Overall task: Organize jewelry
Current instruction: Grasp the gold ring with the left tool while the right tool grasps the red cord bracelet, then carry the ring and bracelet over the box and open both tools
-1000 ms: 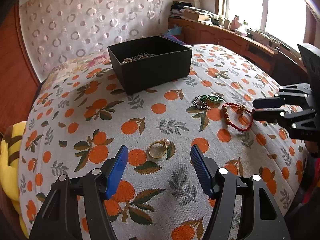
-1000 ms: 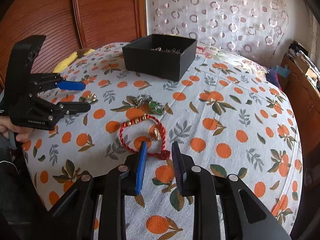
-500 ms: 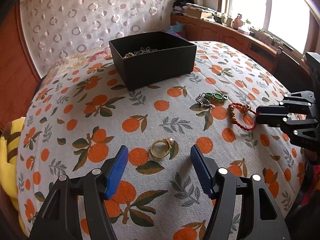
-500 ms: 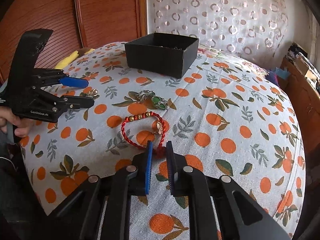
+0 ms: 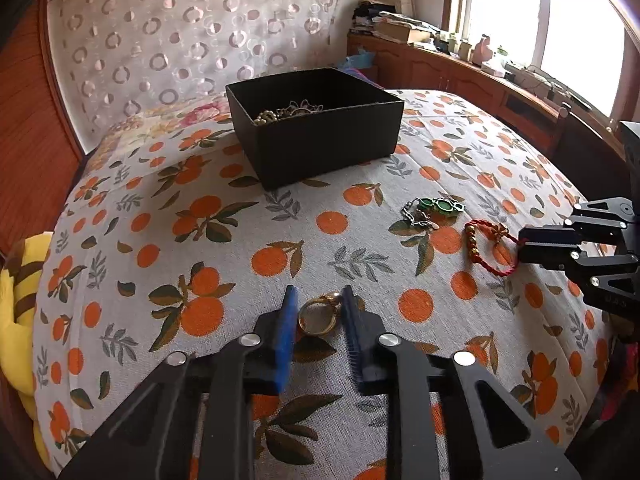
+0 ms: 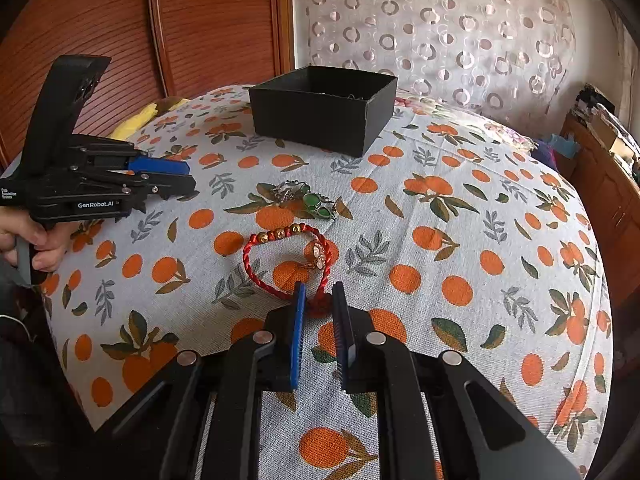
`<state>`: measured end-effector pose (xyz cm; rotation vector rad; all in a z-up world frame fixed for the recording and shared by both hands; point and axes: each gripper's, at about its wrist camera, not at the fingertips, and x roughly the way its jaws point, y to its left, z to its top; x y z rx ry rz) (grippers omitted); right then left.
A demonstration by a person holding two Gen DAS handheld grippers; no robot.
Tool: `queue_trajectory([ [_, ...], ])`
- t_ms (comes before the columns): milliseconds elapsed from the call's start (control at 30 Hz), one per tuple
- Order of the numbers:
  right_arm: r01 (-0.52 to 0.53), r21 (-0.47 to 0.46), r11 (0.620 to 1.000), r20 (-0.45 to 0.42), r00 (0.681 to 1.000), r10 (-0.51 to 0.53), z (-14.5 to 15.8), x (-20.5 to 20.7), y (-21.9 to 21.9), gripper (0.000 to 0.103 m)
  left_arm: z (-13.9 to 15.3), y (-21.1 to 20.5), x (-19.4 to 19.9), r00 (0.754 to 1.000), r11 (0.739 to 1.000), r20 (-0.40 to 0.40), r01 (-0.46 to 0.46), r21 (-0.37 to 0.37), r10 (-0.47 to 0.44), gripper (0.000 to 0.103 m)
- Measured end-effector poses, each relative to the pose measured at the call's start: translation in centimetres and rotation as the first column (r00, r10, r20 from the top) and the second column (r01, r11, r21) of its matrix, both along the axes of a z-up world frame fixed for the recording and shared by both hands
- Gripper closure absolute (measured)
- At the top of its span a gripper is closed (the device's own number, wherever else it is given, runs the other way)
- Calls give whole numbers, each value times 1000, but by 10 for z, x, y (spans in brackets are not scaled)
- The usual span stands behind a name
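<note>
- A round table [image 5: 168,264] is covered with a pale cloth printed with oranges and leaves.
- The left gripper [image 5: 318,304] reaches low over the near edge of the cloth. Its two blue-padded fingers have closed in around a gold ring [image 5: 318,318], which lies flat on the cloth between them. The pads sit right against the ring's sides, so it appears grasped.
- The right gripper [image 6: 318,300] is also low at the table. Its fingers are narrowed on the knotted end of a red cord bracelet [image 6: 280,256], pinching the cord between the pads.
- The red bracelet carries a row of gold beads and a small pale charm. Most of its loop lies on the cloth ahead of the right gripper.
- A green-stone bracelet [image 5: 434,210] with a silver chain lies just beyond the red one, close but apart from it.
- A black open box [image 5: 320,136] stands farther back, toward the middle of the table. Some metal jewelry [image 5: 288,110] is visible inside it.
- In the right wrist view, a bare hand [image 6: 28,240] holds the handle of the left gripper.
- A yellow striped cushion [image 5: 16,280] shows at the table's left side.
</note>
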<state>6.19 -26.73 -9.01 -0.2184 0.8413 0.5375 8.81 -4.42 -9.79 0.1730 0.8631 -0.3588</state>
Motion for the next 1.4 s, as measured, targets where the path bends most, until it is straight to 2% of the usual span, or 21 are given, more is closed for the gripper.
queue_trajectory([
  [100,0,4,1000,-2,1000,0,0,0,0,88,0,0,-5,1000,1000,3,2,0,-2,84],
  [200,1,10,1000,-7,1000,-1,0,1,-1,88,2,1,-13,1000,1000,19,-7,-6,7,92],
  [633,1,5,1000,-4,1000,-1,0,1,-1,88,7,3,-19,999,999,34,-29,-19,29,93],
  [800,2,11,1000,-9,1000,-2,0,2,-2,88,20,6,-21,997,998,65,-28,-50,31,93],
  [933,-4,9,1000,4,1000,4,2,-1,1,93,36,5,-19,995,997,100,-22,-68,29,93],
  [1400,-5,56,998,146,989,-4,56,13,1,93,66,-4,2,985,995,167,-22,-96,38,93],
])
